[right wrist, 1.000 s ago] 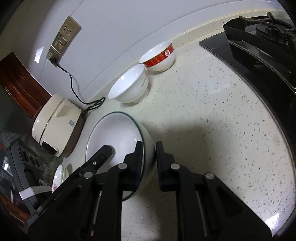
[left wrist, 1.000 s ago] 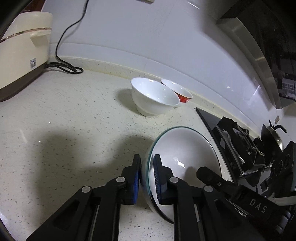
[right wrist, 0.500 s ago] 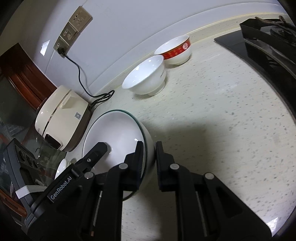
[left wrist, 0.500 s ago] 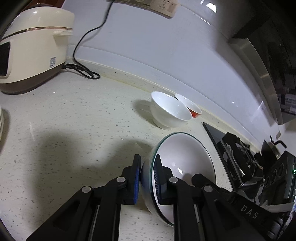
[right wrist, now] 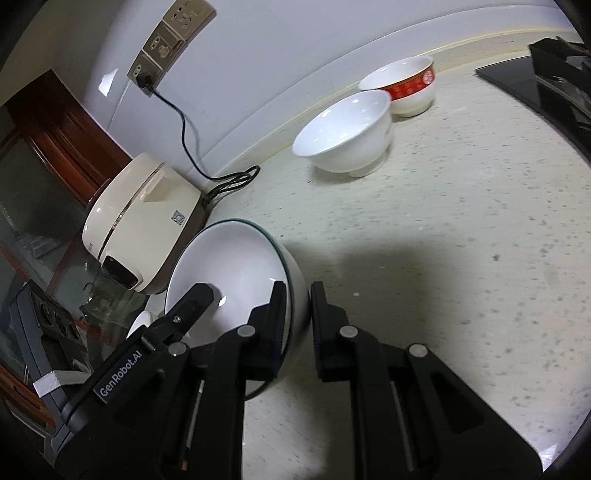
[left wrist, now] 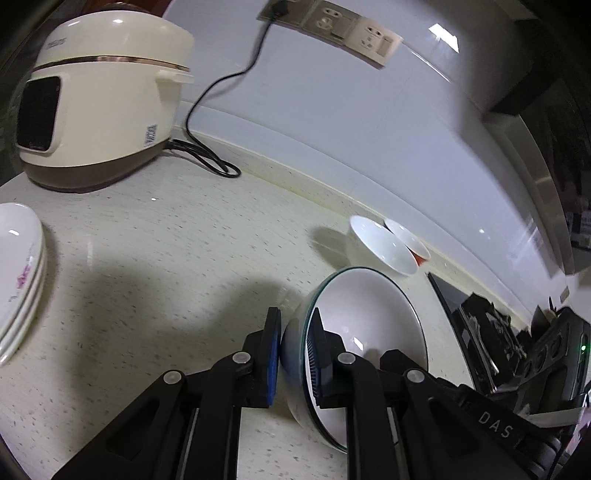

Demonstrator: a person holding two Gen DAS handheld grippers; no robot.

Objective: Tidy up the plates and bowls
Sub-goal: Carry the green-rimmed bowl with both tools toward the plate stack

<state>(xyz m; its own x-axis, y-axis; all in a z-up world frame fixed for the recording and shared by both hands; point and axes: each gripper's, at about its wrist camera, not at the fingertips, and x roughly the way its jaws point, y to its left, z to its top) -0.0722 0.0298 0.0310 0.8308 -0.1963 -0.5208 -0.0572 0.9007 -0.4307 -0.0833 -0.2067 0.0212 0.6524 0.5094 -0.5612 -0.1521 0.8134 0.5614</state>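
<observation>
Both grippers hold one large white bowl with a dark green rim, lifted above the speckled counter. My left gripper is shut on its left rim. My right gripper is shut on its right rim. A plain white footed bowl and a white bowl with a red band stand by the back wall; both also show in the left wrist view, the white bowl in front of the red-banded bowl. A stack of white plates with pink flowers sits at the far left.
A cream rice cooker stands at the back left, its black cord running to a wall socket. A black gas hob lies to the right. Open counter lies between the plates and the bowls.
Both grippers have carried the large bowl leftwards and away from the two small bowls. The rice cooker and the plate stack have come into the left wrist view.
</observation>
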